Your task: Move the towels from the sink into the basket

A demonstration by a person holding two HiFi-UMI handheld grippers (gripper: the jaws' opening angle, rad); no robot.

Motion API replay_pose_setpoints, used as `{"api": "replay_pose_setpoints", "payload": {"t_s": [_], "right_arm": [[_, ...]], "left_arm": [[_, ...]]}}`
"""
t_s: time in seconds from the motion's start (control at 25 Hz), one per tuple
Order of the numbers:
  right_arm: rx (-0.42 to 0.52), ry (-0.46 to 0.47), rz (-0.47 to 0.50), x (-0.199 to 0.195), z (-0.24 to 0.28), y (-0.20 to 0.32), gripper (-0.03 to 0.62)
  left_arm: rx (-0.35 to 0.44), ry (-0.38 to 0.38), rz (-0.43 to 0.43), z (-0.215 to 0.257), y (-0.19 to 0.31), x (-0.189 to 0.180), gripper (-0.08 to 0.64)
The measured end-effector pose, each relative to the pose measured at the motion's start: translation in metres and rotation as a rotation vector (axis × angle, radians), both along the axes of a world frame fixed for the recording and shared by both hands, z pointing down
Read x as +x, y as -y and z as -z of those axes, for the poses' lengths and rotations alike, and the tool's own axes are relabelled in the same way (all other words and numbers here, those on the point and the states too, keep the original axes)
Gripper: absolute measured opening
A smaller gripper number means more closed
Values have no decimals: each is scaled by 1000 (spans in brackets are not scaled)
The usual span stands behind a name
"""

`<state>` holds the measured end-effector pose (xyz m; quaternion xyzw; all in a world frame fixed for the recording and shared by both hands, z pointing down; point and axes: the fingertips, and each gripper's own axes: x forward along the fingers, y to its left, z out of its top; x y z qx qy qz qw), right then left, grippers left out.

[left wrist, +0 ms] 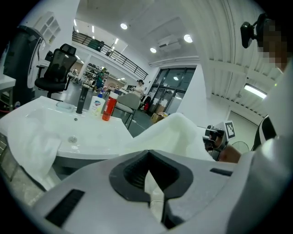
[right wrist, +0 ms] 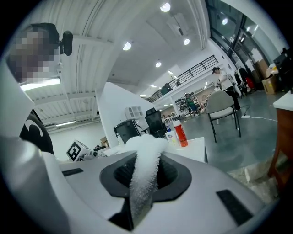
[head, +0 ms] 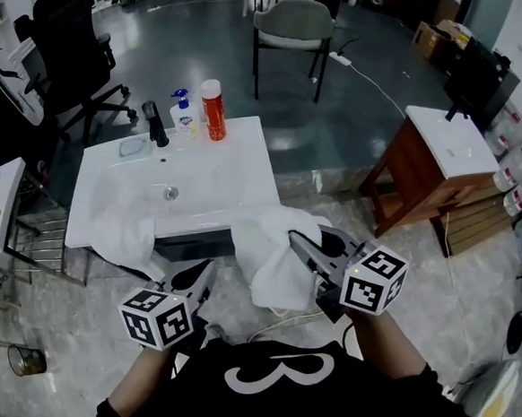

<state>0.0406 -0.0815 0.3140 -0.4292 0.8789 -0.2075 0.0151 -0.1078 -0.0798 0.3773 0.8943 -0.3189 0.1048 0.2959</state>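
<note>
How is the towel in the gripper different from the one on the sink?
The held towel is pinched in the right gripper; the sink towel is draped over the front edge of the sink, with no gripper on it. The held towel is bunched; the sink towel hangs flatter. Both are white.

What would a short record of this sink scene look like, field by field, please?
right gripper: shut on held towel
held towel: hangs by the sink's front right edge
left gripper: shut on a thin white cloth sliver, seemingly that towel's edge
second towel: draped over sink's front left rim
back ledge: tap, soap bottle, red bottle
basket: not in view
</note>
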Motion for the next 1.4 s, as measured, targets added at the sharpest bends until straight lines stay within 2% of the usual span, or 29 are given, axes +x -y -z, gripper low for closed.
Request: {"api": "replay_pose_setpoints", "payload": {"t_s": [0.36, 0.64, 1.04, 1.4], "right_arm": [[-40, -66, -59, 58, -24, -30, 63], [-162, -66, -127, 86, -79, -36, 64], [-379, -102, -216, 108, -200, -15, 64], [-580, -144, -313, 125, -333, 7, 64]], "left_arm": [[36, -8, -55, 1, -12, 51, 5], [-11, 6, -91, -21, -16, 72, 6], [-108, 42, -197, -84, 4, 100, 5], [-166, 88, -287, -148, 30, 122, 5]]}}
